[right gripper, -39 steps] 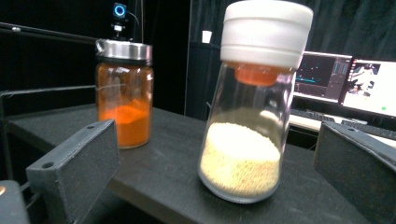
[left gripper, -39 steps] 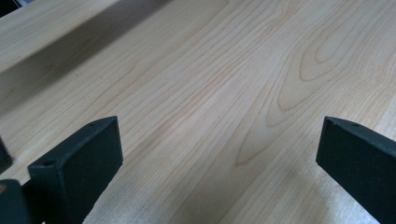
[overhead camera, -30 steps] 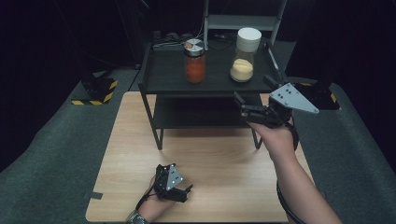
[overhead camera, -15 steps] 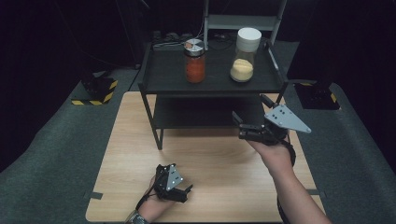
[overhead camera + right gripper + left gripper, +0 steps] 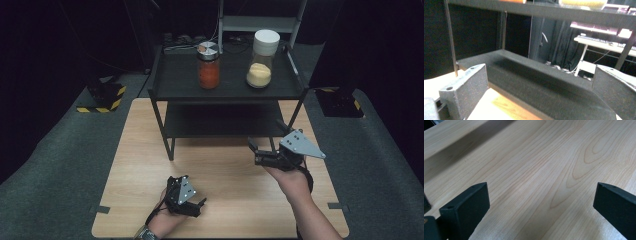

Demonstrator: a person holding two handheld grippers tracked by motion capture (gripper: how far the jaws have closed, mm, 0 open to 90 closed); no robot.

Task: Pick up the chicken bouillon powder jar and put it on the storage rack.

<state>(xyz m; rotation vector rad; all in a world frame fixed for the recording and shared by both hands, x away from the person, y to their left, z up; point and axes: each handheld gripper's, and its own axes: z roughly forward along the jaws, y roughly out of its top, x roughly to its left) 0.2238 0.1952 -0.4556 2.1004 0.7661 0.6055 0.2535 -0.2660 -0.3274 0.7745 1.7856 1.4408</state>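
A black two-tier shelf (image 5: pixel 170 95) stands on the far half of a wooden table (image 5: pixel 225 190). Its top tier carries a jar of red-orange contents with a metal lid (image 5: pixel 208 67) and a white-lidded jar of yellow powder (image 5: pixel 262 60). My right gripper (image 5: pixel 255 152) hovers in front of the shelf's right side, open and holding nothing. In the right gripper view its jaws (image 5: pixel 539 95) stand wide apart and face the lower tier (image 5: pixel 536 82). My left gripper (image 5: pixel 197 206) rests low near the table's front edge, also open. The left gripper view has bare wood (image 5: pixel 536 170) between the spread jaws (image 5: pixel 541 205).
Grey carpet (image 5: pixel 60 165) surrounds the table. A black block with yellow-black hazard tape (image 5: pixel 102 97) sits on the floor to the left of the shelf, another (image 5: pixel 340 102) to the right. Behind the shelf are cables and a light metal frame (image 5: pixel 260 22).
My right gripper has drawn back from the shelf's upper right corner, coming down and toward the person to the level of the lower tier. The left gripper has stayed put.
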